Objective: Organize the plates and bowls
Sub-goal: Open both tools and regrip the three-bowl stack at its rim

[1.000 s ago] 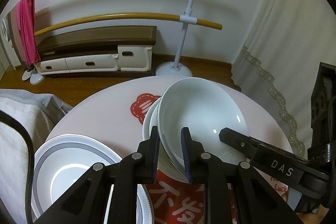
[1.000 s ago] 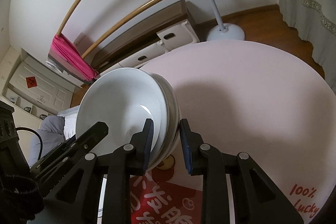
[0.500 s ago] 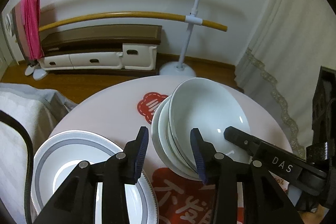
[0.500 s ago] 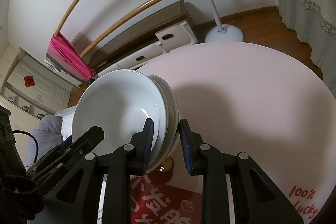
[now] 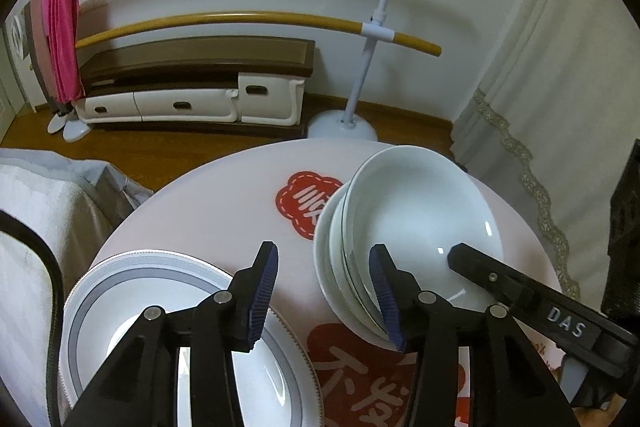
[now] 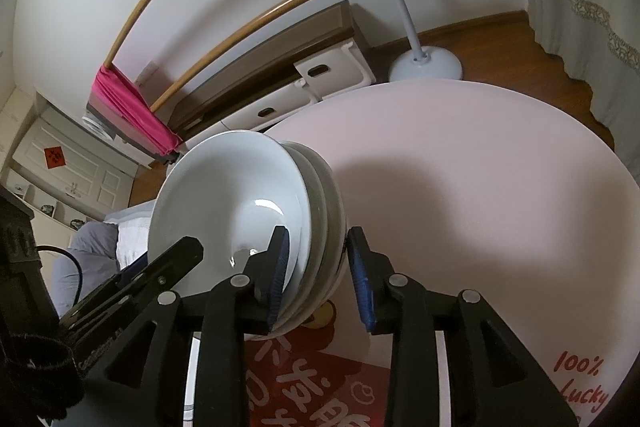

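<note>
Here the bowls (image 5: pixel 416 211) sit stacked on the table (image 5: pixel 208 211); left gripper (image 5: pixel 324 291) has just spread, right gripper (image 6: pixel 318 275) is loosening around their rim; "DAS", "100% Lucky" are readable

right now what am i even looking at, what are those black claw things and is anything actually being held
There is no robot here. A person holds a black two-finger gripper in each hand, and each gripper carries a wide-angle camera looking along its fingers. One picture comes from the left gripper, the other from the right gripper. On the round pink table sit a stack of white bowls and a grey-rimmed plate. The left jaws have just been opening and press on nothing. The right jaws have just been opening too. The stack's rim is between them, but the outer pad stands clear, so nothing is gripped.
</note>
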The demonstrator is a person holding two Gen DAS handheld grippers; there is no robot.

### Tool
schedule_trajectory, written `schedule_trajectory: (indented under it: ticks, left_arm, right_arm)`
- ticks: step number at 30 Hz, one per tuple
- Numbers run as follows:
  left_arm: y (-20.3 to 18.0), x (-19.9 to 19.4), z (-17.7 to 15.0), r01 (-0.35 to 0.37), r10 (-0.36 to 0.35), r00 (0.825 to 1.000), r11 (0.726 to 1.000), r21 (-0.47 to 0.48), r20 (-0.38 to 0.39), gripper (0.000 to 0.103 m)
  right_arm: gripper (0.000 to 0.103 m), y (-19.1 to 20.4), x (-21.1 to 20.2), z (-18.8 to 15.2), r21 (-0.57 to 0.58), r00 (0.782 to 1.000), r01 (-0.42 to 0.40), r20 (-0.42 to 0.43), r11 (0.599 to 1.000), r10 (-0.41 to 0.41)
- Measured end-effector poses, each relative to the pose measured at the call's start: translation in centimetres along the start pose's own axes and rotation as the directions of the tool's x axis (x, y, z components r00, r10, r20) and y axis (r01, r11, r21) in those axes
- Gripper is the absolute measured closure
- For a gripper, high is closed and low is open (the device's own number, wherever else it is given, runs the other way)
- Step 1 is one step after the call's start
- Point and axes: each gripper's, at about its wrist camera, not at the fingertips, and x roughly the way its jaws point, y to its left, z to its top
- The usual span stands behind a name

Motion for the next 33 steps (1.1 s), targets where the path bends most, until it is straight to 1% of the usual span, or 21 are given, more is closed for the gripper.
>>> schedule_trajectory:
  ticks: [5, 13, 18, 19, 21, 23, 25, 27, 30, 31, 33]
  left_arm:
    - [0.1, 0.4, 0.5, -0.002, 0.002, 1.000, 1.000, -0.002, -0.006, 0.057]
    - [0.1, 1.2, 0.7, -0.014, 0.014, 1.000, 1.000, -0.007, -0.018, 0.057]
    - [-0.2, 1.1, 0.7, -0.015, 0.015, 1.000, 1.000, -0.007, -0.016, 0.057]
    - [-0.1, 1.1, 0.7, -0.007, 0.007, 1.000, 1.000, -0.009, -0.015, 0.057]
    - [-0.2, 1.0, 0.5, 0.005, -0.005, 1.000, 1.000, -0.007, -0.013, 0.057]
    - [-0.3, 0.8, 0.2, 0.010, -0.010, 1.000, 1.000, -0.001, -0.010, 0.056]
    - [-0.3, 0.5, -0.1, 0.021, -0.021, 1.000, 1.000, 0.003, -0.003, 0.056]
    - [-0.4, 0.2, -0.2, 0.022, -0.023, 1.000, 1.000, 0.007, 0.011, 0.053]
    - [-0.5, -0.9, -0.8, 0.017, -0.018, 0.999, 1.000, 0.022, 0.037, 0.050]
    - [-0.5, -1.2, -1.1, 0.017, -0.018, 0.999, 0.999, 0.029, 0.042, 0.049]
    - [-0.5, -2.1, -1.5, 0.008, -0.010, 0.998, 0.999, 0.042, 0.054, 0.044]
  right_arm:
    - [0.069, -0.1, 0.1, 0.0, -0.002, 1.000, 0.001, 0.002, 1.000, -0.001]
    - [0.064, -0.2, 0.0, 0.1, 0.008, 1.000, -0.005, 0.004, 1.000, 0.004]
    - [0.063, -0.3, 0.0, 0.1, 0.012, 1.000, 0.006, 0.006, 1.000, -0.006]
    - [0.061, -0.2, 0.0, 0.1, 0.012, 1.000, 0.008, 0.005, 1.000, -0.008]
    - [0.048, -0.3, 0.0, -0.1, 0.015, 1.000, 0.008, 0.002, 1.000, -0.008]
    - [0.046, -0.3, -0.2, -0.1, 0.013, 1.000, 0.000, 0.004, 1.000, 0.000]
    - [0.041, -0.1, -0.5, -0.2, 0.008, 1.000, 0.000, 0.013, 1.000, 0.000]
    - [0.033, 0.1, -1.1, -0.3, -0.001, 1.000, -0.003, 0.029, 1.000, 0.003]
    - [0.024, 0.7, -2.2, -0.6, -0.024, 0.998, 0.019, 0.062, 1.000, -0.017]
    - [0.023, 0.9, -2.5, -0.7, -0.032, 0.997, 0.019, 0.069, 0.999, -0.017]
    - [0.021, 1.2, -3.3, -0.9, -0.045, 0.997, 0.020, 0.082, 0.999, -0.016]
